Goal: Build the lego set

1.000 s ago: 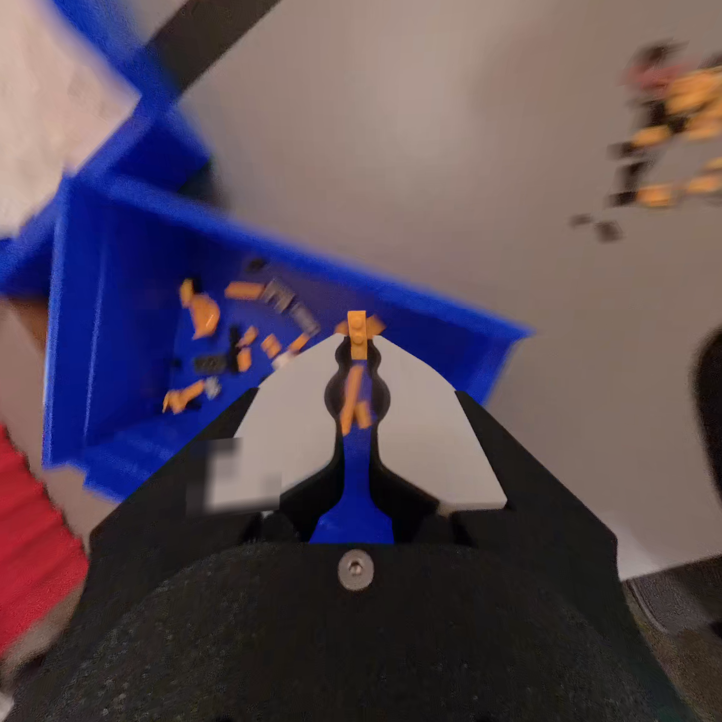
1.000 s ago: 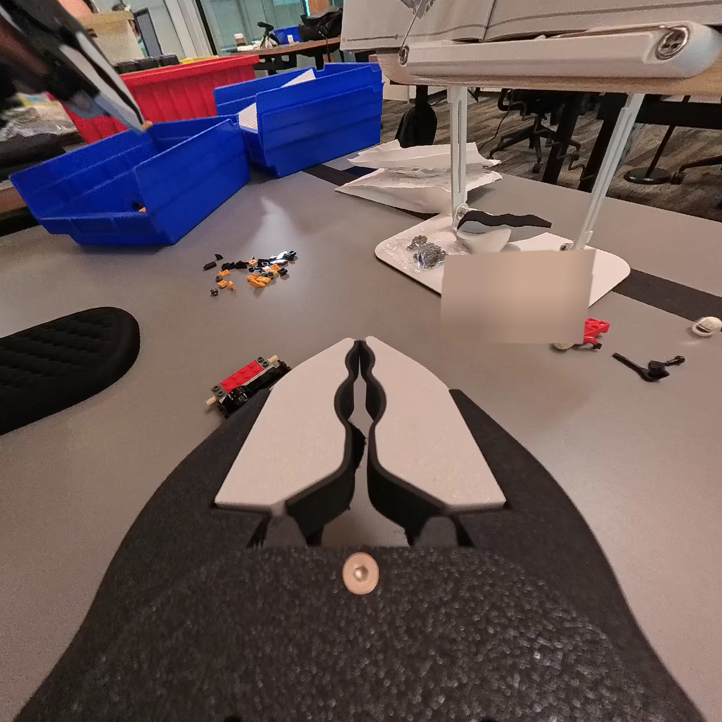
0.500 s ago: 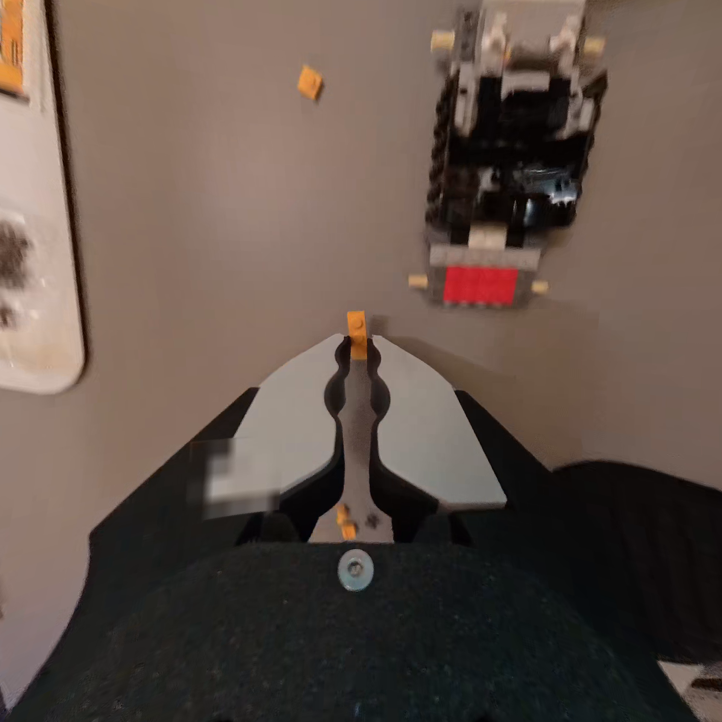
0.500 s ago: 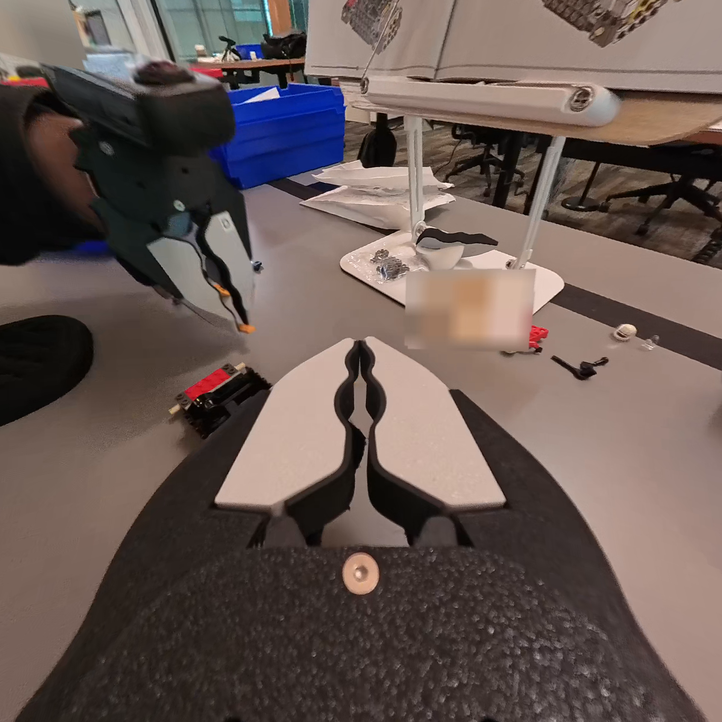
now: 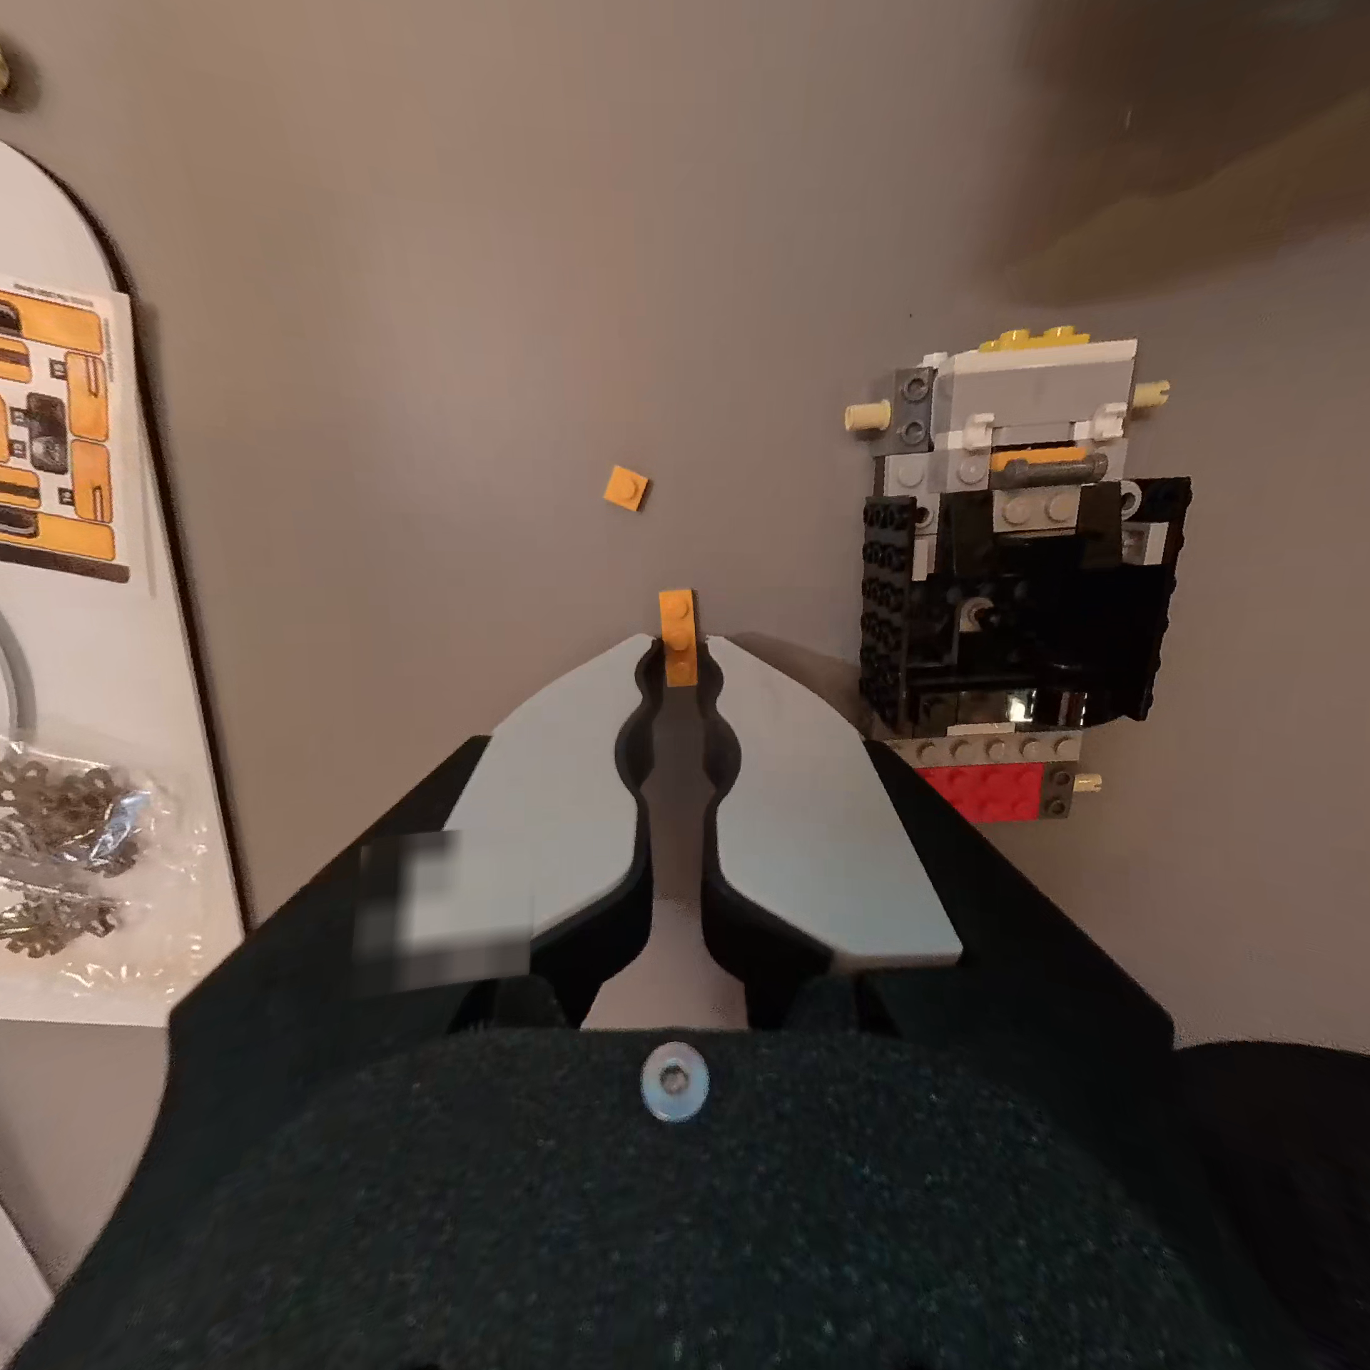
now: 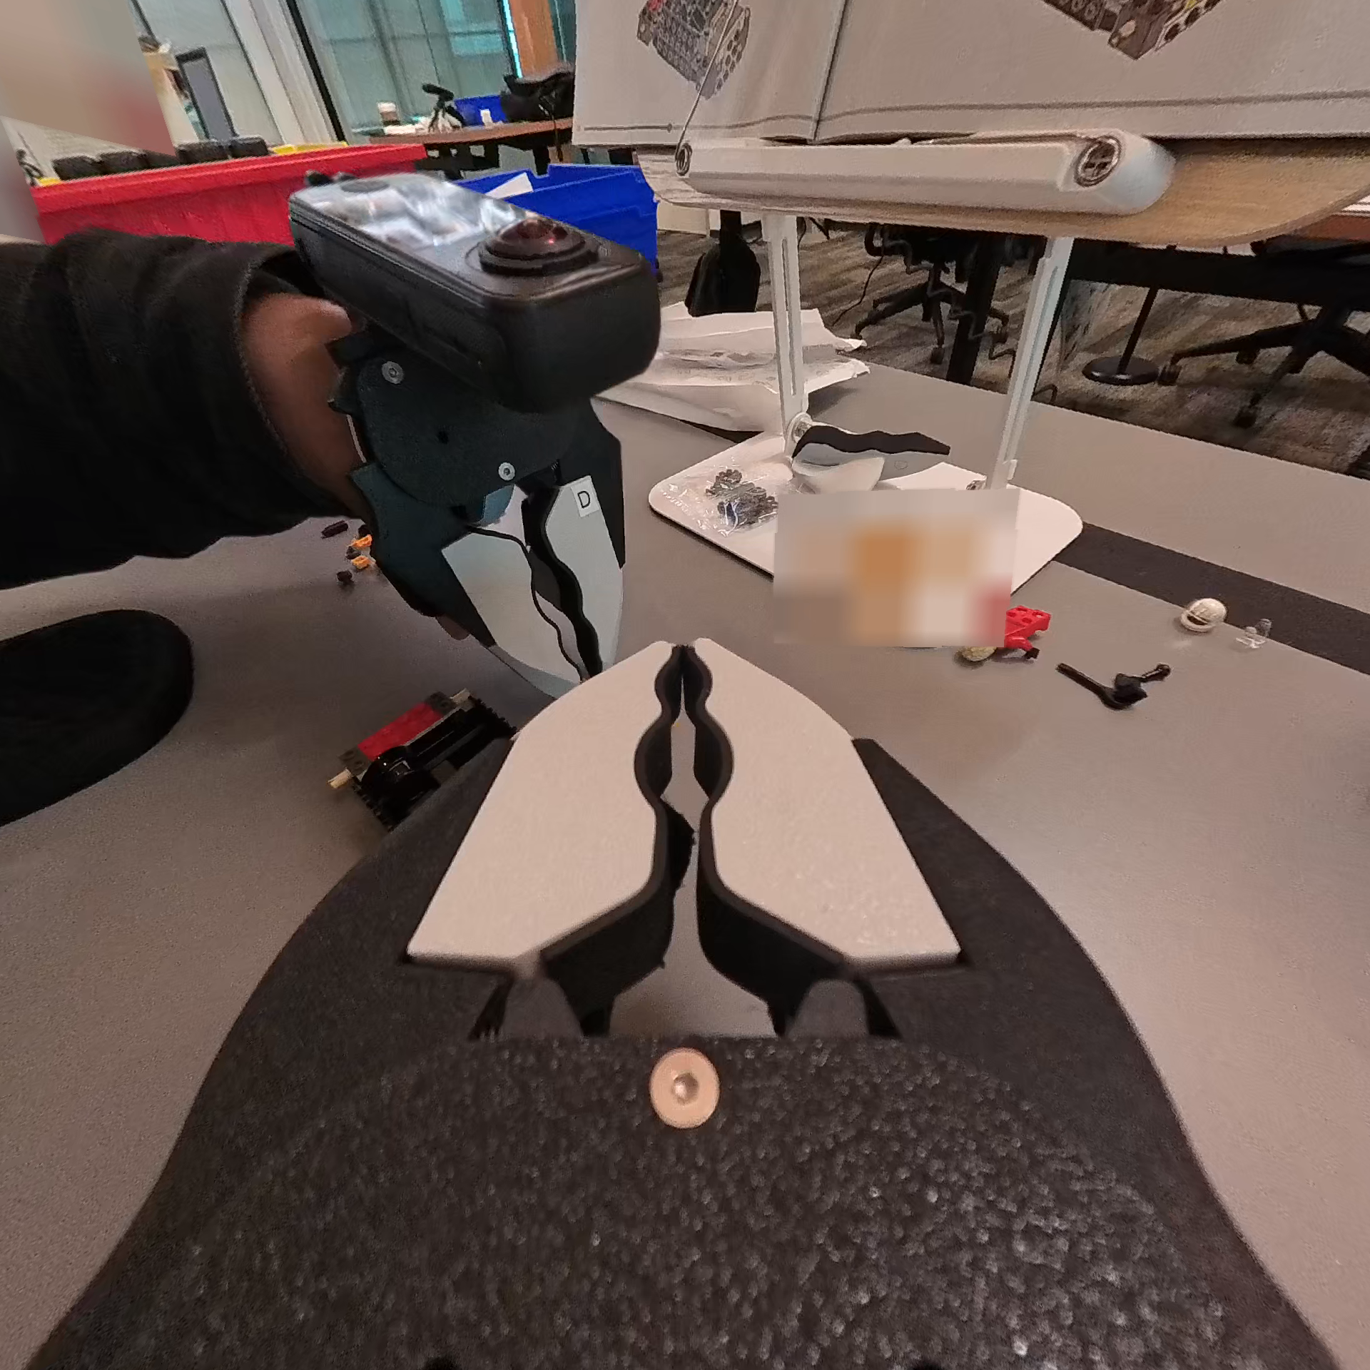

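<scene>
Above the grey table [image 5: 445, 222], left gripper [image 5: 678, 645] jaws pinch an orange plate [image 5: 678, 636]; right gripper [image 6: 682, 652] jaws pressed together.

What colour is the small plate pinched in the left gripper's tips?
Orange; the small plate in the left gripper shows best in the left wrist view.

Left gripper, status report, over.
Left gripper shut on orange plate, above table. Right gripper shut, empty. Lego build beside it, path clear.
</scene>
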`<state>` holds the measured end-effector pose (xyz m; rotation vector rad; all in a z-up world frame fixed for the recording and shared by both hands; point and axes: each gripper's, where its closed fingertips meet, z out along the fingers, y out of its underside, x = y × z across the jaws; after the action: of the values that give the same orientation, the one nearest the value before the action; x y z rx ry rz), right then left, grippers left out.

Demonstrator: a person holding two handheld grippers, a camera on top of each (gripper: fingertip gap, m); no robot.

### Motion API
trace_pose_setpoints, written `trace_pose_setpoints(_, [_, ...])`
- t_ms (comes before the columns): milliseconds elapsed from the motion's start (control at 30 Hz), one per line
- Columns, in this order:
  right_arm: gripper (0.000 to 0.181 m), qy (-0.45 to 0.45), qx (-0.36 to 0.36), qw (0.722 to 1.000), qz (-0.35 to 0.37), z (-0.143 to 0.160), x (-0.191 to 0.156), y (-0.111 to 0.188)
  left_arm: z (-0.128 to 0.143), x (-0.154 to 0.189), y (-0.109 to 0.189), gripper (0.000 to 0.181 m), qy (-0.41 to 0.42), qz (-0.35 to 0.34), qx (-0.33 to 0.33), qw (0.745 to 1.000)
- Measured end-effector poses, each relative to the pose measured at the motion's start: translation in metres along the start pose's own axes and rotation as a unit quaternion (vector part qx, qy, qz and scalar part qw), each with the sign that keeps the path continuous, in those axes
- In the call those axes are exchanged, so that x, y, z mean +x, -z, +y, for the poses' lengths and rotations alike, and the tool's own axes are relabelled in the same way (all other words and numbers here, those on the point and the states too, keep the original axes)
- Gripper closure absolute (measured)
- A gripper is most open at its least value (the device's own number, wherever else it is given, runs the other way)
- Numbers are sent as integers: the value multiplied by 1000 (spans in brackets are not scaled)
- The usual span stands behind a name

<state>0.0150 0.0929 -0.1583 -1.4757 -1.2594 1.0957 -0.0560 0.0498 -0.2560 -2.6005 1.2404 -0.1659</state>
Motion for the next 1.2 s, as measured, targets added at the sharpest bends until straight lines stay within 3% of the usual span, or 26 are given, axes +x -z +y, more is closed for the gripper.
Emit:
trace_pose_setpoints(333, [181, 4, -3, 1000, 0, 1, 0, -1, -6, 3, 21, 159, 52, -14, 129, 990])
trace_pose_setpoints(433, [181, 5, -3, 1000, 2, 2, 1, 0, 2, 6, 47, 159, 85, -45, 199, 975])
trace_pose_setpoints(533, [181, 1, -3, 1000, 0, 2, 1, 0, 28, 12, 85, 160, 129, -79, 259, 954])
trace_pose_setpoints(633, [181, 0, -3, 1000, -2, 2, -1, -1, 71, 14, 133, 162, 179, -139, 293, 929])
trace_pose_setpoints(733, [181, -2, 2, 1000, -6, -1, -3, 0, 130, 12, 187, 165, 237, -213, 298, 900])
trace_pose_setpoints(867, [181, -6, 6, 1000, -12, -3, -7, 0, 235, 7, 258, 170, 331, -320, 231, 857])
trace_pose_setpoints(933, [181, -8, 5, 1000, -14, -3, -7, 0, 286, 11, 279, 170, 383, -332, 186, 842])
trace_pose_setpoints(1033, [181, -14, 5, 1000, -17, -2, -7, -1, 351, 20, 281, 170, 441, -311, 108, 835])
trace_pose_setpoints(1200, [181, -22, 1, 1000, -19, 0, -8, -2, 429, 26, 233, 166, 524, -232, -6, 820])
